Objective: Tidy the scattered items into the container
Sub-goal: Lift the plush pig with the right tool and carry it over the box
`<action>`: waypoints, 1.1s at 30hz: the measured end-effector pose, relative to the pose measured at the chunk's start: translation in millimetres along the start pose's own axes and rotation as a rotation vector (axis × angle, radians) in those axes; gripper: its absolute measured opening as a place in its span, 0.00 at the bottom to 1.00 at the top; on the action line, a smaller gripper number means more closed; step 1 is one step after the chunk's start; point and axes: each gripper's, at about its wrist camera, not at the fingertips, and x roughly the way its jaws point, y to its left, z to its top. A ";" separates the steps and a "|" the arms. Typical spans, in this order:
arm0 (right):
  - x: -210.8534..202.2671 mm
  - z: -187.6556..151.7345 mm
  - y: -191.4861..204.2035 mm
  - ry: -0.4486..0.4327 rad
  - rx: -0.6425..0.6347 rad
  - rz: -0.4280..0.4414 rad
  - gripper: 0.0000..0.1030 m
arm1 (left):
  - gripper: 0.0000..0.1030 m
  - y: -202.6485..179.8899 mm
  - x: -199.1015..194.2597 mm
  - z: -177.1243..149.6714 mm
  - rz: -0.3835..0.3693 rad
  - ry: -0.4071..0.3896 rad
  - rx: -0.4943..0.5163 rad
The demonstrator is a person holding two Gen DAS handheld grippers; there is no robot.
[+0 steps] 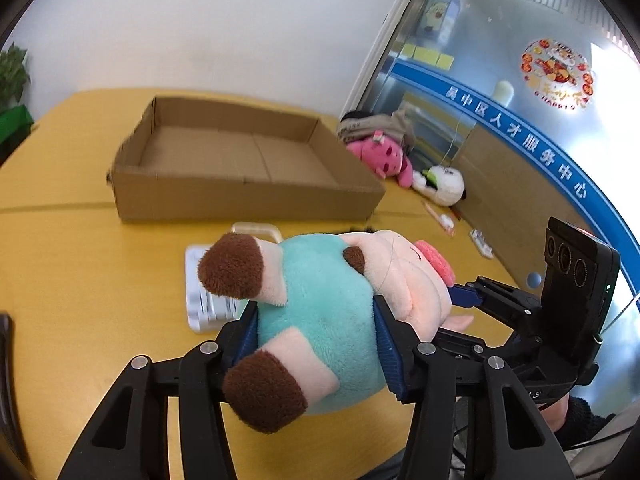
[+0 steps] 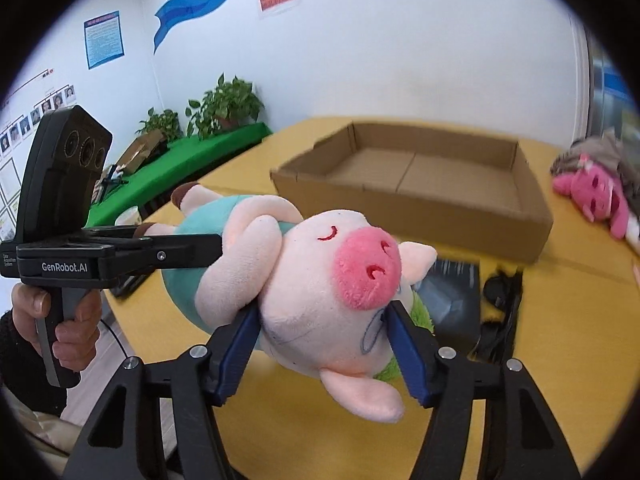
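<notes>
A plush pig [image 1: 320, 304] with a teal body, brown hooves and a pink snout is held in the air above the yellow table by both grippers. My left gripper [image 1: 316, 332] is shut on its teal body. My right gripper [image 2: 324, 340] is shut on its head [image 2: 320, 292]; it also shows in the left wrist view [image 1: 480, 300]. My left gripper also shows in the right wrist view [image 2: 192, 248]. An open, empty cardboard box [image 1: 248, 160], also in the right wrist view [image 2: 420, 184], stands on the table beyond the pig.
A pink plush toy [image 1: 384, 156] and a white plush [image 1: 440, 184] lie right of the box by the glass wall. A white power strip [image 1: 204, 300] lies under the pig. Black items [image 2: 496, 300] lie on the yellow table [image 1: 80, 260]. Potted plants [image 2: 228, 104] stand on a green bench.
</notes>
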 end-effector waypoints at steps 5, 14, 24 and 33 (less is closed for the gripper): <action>-10.3 58.1 0.4 -0.099 -0.044 -0.042 0.61 | 0.53 -1.8 -15.2 56.6 0.008 -0.100 0.082; -13.4 162.4 -14.2 -0.267 -0.105 -0.092 0.61 | 0.53 5.8 -25.2 166.8 -0.010 -0.235 0.172; 10.1 255.8 -37.5 -0.350 -0.143 -0.097 0.61 | 0.53 38.6 -20.7 266.2 -0.030 -0.316 0.192; 52.7 311.1 -61.7 -0.335 -0.135 -0.069 0.61 | 0.53 74.2 2.1 335.3 -0.003 -0.311 0.170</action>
